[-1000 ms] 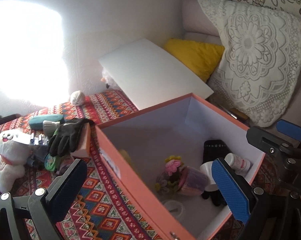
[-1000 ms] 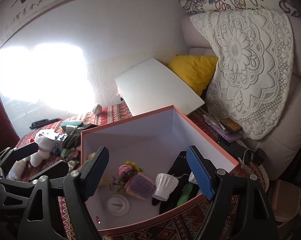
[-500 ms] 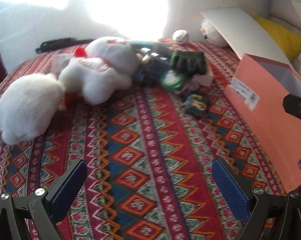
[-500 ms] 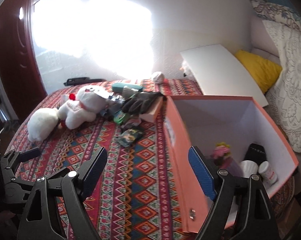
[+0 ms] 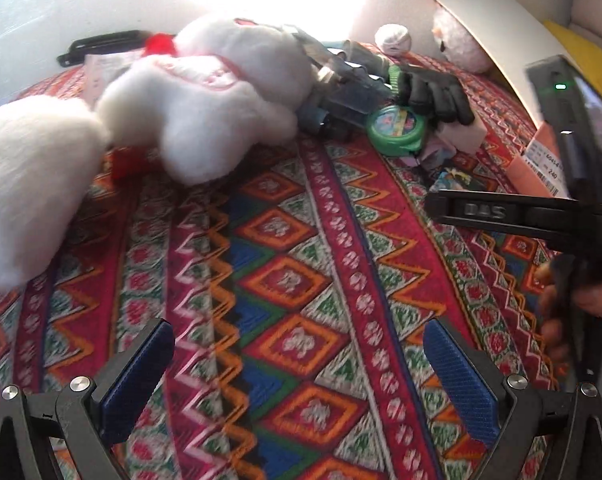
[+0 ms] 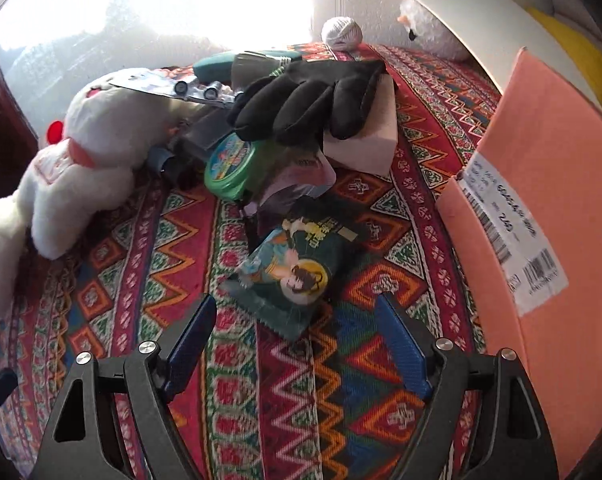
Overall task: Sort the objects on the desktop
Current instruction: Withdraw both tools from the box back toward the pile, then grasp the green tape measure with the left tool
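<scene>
My right gripper [image 6: 297, 344] is open and empty, low over the patterned cloth, just short of a flat dark green card packet [image 6: 297, 272]. Behind the packet lie a green round tin [image 6: 231, 166], a black glove [image 6: 313, 100] on a pale box [image 6: 365, 140] and a white plush toy [image 6: 89, 148]. The orange box [image 6: 541, 208] stands at the right. My left gripper [image 5: 297, 368] is open and empty over bare cloth. Ahead of it lie two white plush toys [image 5: 205, 96], the tin [image 5: 395, 128] and the glove [image 5: 433, 92].
The right gripper's body [image 5: 573, 184] crosses the right side of the left wrist view. A white board [image 6: 477, 20], a yarn ball [image 6: 341, 32], a small white plush [image 6: 433, 28] and a yellow cushion [image 6: 581, 56] lie at the back. The window glare is strong.
Both grippers have swung left from the orange box and down toward the cloth. The right one has closed in on the green card packet; the left one nears the plush toys.
</scene>
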The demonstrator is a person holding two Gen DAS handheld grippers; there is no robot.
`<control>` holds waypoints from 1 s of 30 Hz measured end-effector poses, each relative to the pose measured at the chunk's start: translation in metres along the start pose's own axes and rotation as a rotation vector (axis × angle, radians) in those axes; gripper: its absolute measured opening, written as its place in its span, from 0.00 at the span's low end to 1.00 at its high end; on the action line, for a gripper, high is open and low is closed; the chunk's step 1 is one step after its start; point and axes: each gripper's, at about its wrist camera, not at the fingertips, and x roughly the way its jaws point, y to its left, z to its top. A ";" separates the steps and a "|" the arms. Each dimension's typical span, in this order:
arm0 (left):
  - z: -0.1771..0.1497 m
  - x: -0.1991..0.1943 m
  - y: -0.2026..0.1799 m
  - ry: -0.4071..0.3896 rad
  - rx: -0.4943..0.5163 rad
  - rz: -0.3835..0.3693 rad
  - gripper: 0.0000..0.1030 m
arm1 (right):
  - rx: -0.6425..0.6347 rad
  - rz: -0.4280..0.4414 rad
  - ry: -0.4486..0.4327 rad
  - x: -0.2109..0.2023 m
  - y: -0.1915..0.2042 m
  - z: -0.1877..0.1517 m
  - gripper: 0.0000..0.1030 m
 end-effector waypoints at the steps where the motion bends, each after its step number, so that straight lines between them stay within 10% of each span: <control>1: 0.004 0.005 -0.003 0.001 0.007 -0.010 0.99 | 0.009 -0.005 0.005 0.008 -0.001 0.004 0.81; 4: 0.018 0.020 -0.014 0.002 0.032 -0.047 0.99 | -0.029 -0.033 -0.031 0.012 -0.001 0.011 0.51; 5: 0.023 0.026 -0.019 0.001 0.041 -0.062 0.99 | -0.042 -0.030 -0.034 0.011 -0.001 0.013 0.11; 6: 0.029 0.031 -0.024 0.000 0.051 -0.077 0.99 | -0.053 -0.018 -0.028 0.009 -0.003 0.014 0.00; 20: 0.127 0.130 -0.072 0.012 0.018 -0.232 0.96 | -0.023 0.037 -0.292 -0.129 -0.050 0.018 0.00; 25: 0.135 0.150 -0.071 0.006 -0.029 -0.245 0.63 | -0.014 0.068 -0.266 -0.127 -0.055 0.023 0.00; 30: 0.121 0.129 -0.068 -0.033 -0.038 -0.205 0.59 | -0.020 0.097 -0.260 -0.128 -0.051 0.015 0.00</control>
